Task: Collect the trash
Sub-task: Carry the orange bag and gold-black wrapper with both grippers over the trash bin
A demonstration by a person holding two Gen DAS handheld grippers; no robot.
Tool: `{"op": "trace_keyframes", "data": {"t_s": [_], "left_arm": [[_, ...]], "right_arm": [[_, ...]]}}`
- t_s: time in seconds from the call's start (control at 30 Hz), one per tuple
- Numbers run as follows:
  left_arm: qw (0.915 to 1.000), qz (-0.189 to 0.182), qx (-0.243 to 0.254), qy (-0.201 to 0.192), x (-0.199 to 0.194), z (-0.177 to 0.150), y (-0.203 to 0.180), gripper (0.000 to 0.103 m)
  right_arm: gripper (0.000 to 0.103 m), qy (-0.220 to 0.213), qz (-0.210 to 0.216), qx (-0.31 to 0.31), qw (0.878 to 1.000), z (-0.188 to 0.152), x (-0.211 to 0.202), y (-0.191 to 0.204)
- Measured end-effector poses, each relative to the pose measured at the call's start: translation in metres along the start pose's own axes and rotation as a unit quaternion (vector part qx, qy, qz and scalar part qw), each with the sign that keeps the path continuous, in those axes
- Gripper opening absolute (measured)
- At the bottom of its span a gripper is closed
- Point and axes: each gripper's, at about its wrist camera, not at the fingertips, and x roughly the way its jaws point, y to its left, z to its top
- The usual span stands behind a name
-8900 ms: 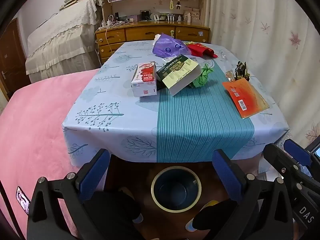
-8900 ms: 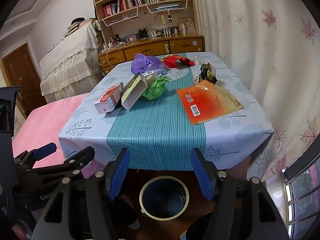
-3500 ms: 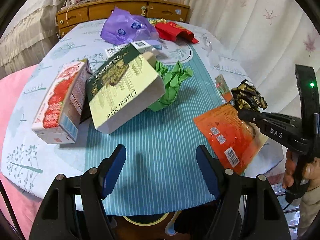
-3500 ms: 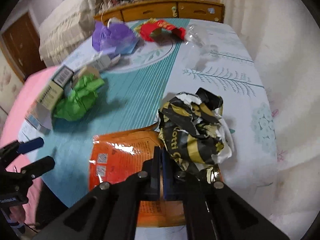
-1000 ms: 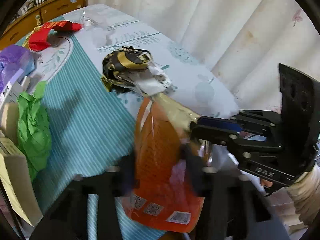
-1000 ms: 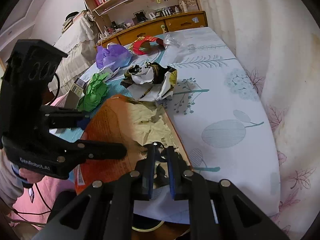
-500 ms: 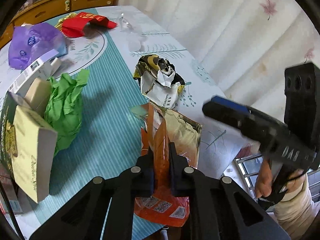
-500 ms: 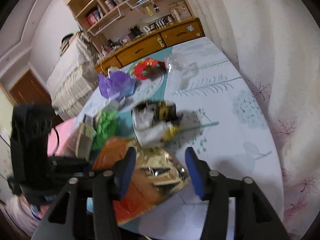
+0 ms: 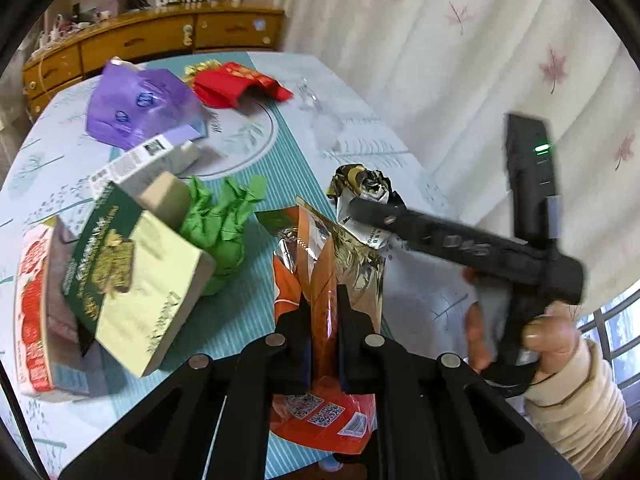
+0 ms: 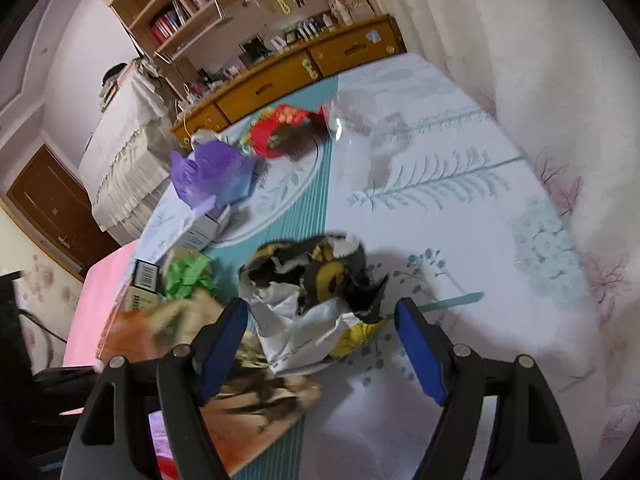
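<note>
Left wrist view showed the left gripper (image 9: pixel 323 322) with jaws clamped tight on the orange pouch (image 9: pixel 320 360), lifted just left of the crumpled black-and-gold wrapper (image 10: pixel 312 284); the right gripper (image 10: pixel 322 350) hovered before that wrapper, jaws opening, empty, and would do best to straddle its bulk on the tabletop (image 10: pixel 480 216) before closing.

Wooden dresser (image 9: pixel 160 40) sitting behind the table; bookshelf (image 10: pixel 224 4) hanging above it; leaf-print curtain (image 9: pixel 460 60) draping alongside.
</note>
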Motion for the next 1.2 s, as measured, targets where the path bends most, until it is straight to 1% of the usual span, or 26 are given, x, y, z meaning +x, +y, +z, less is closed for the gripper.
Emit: {"op": "trace_keyframes", "data": {"t_s": [0.03, 0.1, 0.13, 0.17, 0.2, 0.23, 0.27, 0.33, 0.47, 0.53, 0.63, 0.73, 0.83, 0.93, 1.1, 1.2], "left_arm": [[1.0, -0.002, -0.006, -0.005, -0.004, -0.002, 0.002, 0.007], [0.9999, -0.007, -0.01, -0.01, -0.01, -0.003, 0.003, 0.007], [0.9998, -0.003, -0.011, -0.016, -0.013, -0.007, 0.003, 0.007], [0.9997, 0.0, -0.012, -0.02, -0.019, -0.01, 0.004, 0.007], [0.9997, 0.003, -0.014, -0.022, -0.02, -0.011, 0.004, 0.007], [0.9995, 0.004, -0.018, -0.025, -0.024, -0.014, 0.005, 0.007], [0.9994, 0.004, -0.02, -0.029, -0.028, -0.018, 0.005, 0.007], [0.999, 0.006, -0.021, -0.04, -0.041, -0.025, 0.005, 0.007], [0.9974, 0.009, -0.014, -0.071, -0.077, -0.046, 0.003, 0.006], [0.9961, 0.009, -0.007, -0.088, -0.101, -0.062, 0.002, 0.006], [0.9943, 0.011, 0.001, -0.106, -0.128, -0.082, -0.002, 0.007], [0.9923, 0.012, 0.014, -0.122, -0.157, -0.108, -0.004, 0.007], [0.9901, 0.026, 0.031, -0.135, -0.181, -0.135, -0.008, 0.007], [0.9891, 0.034, 0.038, -0.138, -0.197, -0.159, -0.008, 0.007], [0.9873, 0.057, 0.043, -0.142, -0.206, -0.195, -0.002, 0.007], [0.9864, 0.072, 0.043, -0.141, -0.203, -0.215, 0.003, 0.007]], "right_arm": [[0.077, 0.006, -0.004, 0.005, 1.0, -0.001, 0.008, -0.001], [0.078, -0.015, -0.006, 0.001, 1.0, -0.002, 0.011, -0.001], [0.076, -0.016, -0.003, 0.004, 1.0, -0.002, 0.013, -0.001], [0.072, -0.025, 0.001, 0.009, 1.0, -0.002, 0.012, -0.002], [0.055, -0.029, 0.011, 0.017, 0.999, -0.003, 0.012, -0.003], [0.047, -0.03, 0.019, 0.025, 0.999, -0.003, 0.011, -0.004], [0.044, -0.029, 0.022, 0.025, 0.999, -0.004, 0.01, -0.004], [0.037, -0.043, 0.019, 0.015, 0.999, -0.009, 0.001, 0.0], [0.037, -0.073, 0.022, -0.001, 0.997, -0.024, -0.036, 0.014], [0.036, -0.088, 0.033, -0.008, 0.996, -0.035, -0.059, 0.022], [0.036, -0.108, 0.043, -0.021, 0.993, -0.057, -0.093, 0.038], [0.036, -0.119, 0.06, -0.028, 0.991, -0.087, -0.123, 0.054], [0.037, -0.114, 0.065, -0.04, 0.991, -0.118, -0.141, 0.071], [0.037, -0.099, 0.068, -0.063, 0.991, -0.148, -0.148, 0.09], [0.036, -0.076, 0.061, -0.101, 0.99, -0.195, -0.148, 0.116], [0.036, -0.061, 0.051, -0.118, 0.99, -0.215, -0.14, 0.125]]}}
